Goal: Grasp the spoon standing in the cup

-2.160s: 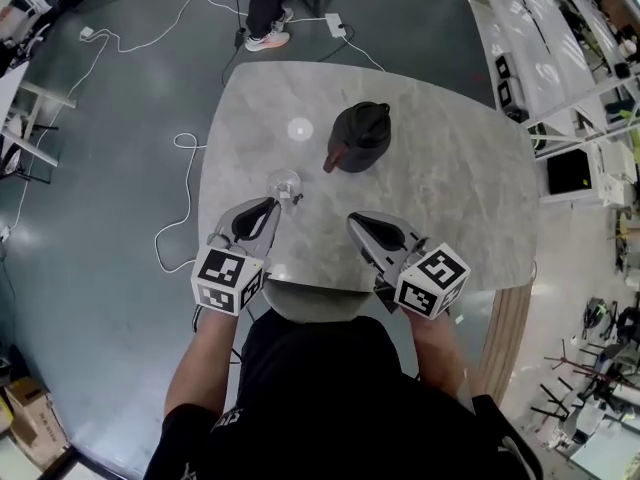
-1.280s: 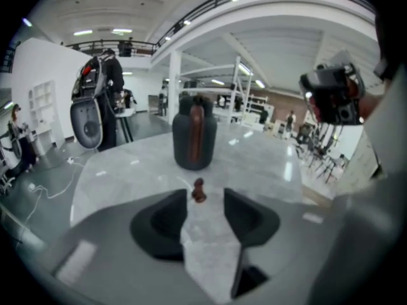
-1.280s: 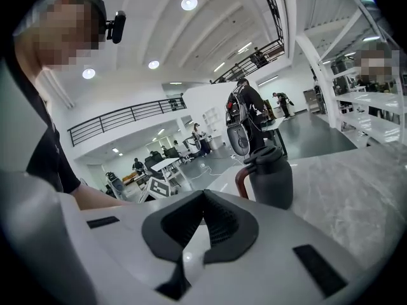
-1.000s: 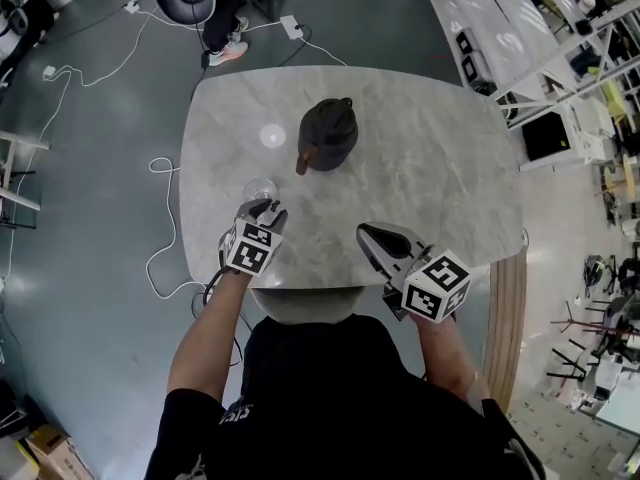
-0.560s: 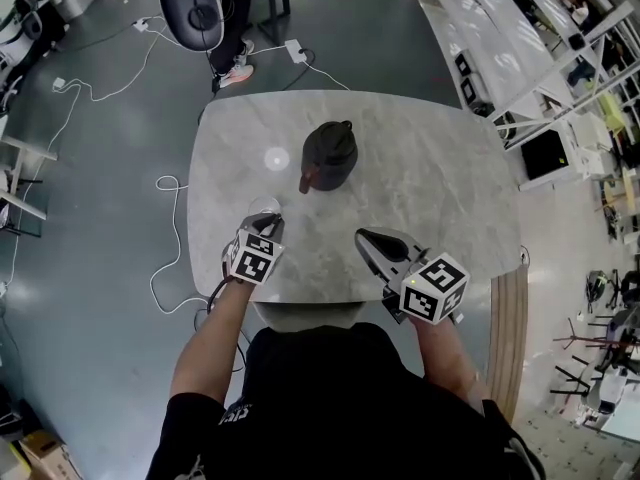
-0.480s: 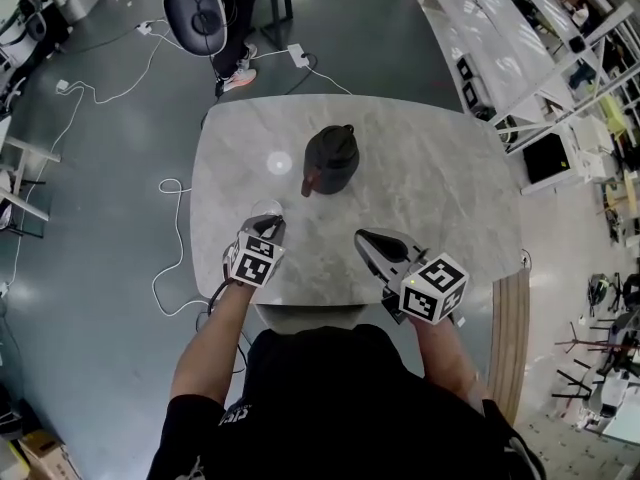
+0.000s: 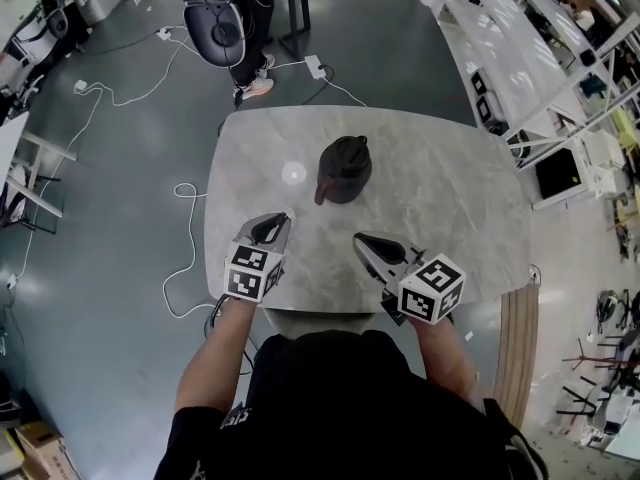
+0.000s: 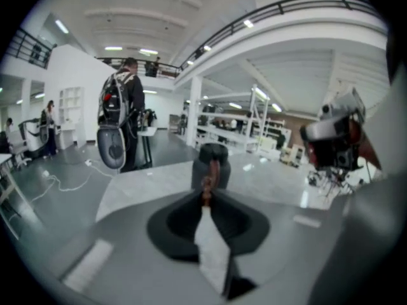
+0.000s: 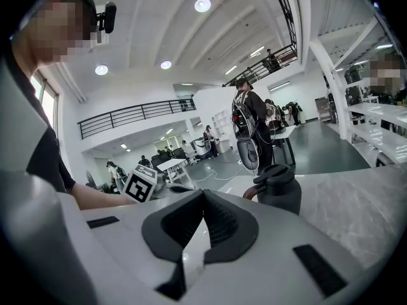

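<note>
Since half a second ago the left gripper (image 7: 282, 220) has drawn back toward the head camera. It looks larger, its jaws now show ahead of its marker cube (image 7: 250, 271), and it now covers the clear cup that peeked out just beyond its tips. The work surface is a rounded grey marble table (image 7: 440, 198) with a round lamp glare (image 7: 293, 174) on its left half. It stands on a dark grey floor (image 7: 100, 228) in a large open hall, with white racks (image 7: 520, 58) along the right side. The head camera has swung too, so the table sits lower in the picture than before, while the right gripper (image 7: 358, 238) keeps its place by the near edge. In the left gripper view the jaws stand almost together, pinching a slim brownish stem at their tips. This is the spoon (image 8: 205, 188), roughly upright over the near left part of the table. The right gripper's jaws are together with nothing between them. A dark kettle (image 7: 345, 166) stands mid-table, straight ahead of the left gripper and near it without touching. Its brown handle (image 7: 320, 194) lines up right behind the spoon in that gripper's view. Beyond the far edge a person (image 8: 130, 94) stands by an office chair (image 7: 218, 30), and a white cable (image 7: 185, 189) loops over the floor at the left.
</note>
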Action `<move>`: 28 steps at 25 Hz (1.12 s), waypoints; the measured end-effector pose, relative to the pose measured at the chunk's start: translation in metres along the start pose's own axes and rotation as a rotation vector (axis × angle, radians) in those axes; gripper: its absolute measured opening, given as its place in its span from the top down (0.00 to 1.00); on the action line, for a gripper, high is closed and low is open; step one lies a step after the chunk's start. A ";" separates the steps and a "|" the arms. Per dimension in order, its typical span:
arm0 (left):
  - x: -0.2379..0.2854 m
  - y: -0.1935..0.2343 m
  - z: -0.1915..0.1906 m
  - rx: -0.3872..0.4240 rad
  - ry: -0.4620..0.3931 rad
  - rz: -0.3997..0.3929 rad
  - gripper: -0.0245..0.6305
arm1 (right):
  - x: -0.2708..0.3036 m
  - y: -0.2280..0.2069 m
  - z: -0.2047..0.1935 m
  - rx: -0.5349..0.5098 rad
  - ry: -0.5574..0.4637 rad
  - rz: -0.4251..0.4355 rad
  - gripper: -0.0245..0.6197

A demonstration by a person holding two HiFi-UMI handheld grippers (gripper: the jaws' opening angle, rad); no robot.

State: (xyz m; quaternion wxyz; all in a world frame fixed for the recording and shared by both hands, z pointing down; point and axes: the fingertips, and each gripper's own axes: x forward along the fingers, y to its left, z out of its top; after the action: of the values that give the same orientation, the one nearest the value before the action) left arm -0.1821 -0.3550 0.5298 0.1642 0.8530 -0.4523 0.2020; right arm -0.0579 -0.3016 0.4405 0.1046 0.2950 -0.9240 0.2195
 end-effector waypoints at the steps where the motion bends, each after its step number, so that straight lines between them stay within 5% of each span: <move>1: -0.007 0.001 0.008 -0.030 -0.029 0.008 0.89 | 0.000 0.000 0.000 0.000 0.000 0.001 0.97; 11: -0.055 0.007 0.086 -0.075 -0.222 0.038 0.89 | 0.000 0.001 0.002 -0.002 0.010 0.012 0.97; 28: -0.106 -0.003 0.125 -0.003 -0.333 0.073 0.89 | -0.003 0.005 0.011 -0.016 -0.026 0.015 0.97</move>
State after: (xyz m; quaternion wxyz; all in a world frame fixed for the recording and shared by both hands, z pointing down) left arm -0.2087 -0.3361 0.3694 0.0810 0.8575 -0.5041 0.0630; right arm -0.0593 -0.3018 0.4279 0.0930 0.2902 -0.9292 0.2090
